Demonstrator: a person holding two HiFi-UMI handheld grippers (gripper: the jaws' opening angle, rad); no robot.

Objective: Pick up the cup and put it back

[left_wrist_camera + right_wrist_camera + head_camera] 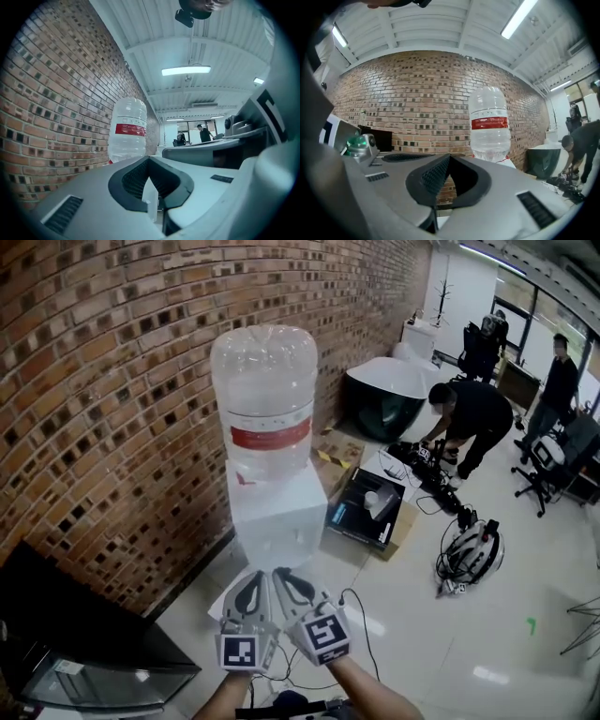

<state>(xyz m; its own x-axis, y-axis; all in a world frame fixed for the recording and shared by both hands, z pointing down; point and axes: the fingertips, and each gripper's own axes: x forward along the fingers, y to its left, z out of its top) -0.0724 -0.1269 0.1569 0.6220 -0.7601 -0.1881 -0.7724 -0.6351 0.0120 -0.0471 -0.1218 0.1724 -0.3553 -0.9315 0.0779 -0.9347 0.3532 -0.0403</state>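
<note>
The left gripper (253, 582) and right gripper (287, 579), both fully closed on nothing, sit side by side at lower centre facing the white water dispenser (277, 510) with its clear plastic bottle (262, 381), seemingly a neutral pose, as no cup shows anywhere

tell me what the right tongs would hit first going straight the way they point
Probably the white water dispenser under the clear plastic bottle; the right tongs point at it, depth unclear.

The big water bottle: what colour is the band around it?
Red. The band shows best in the right gripper view.
</note>
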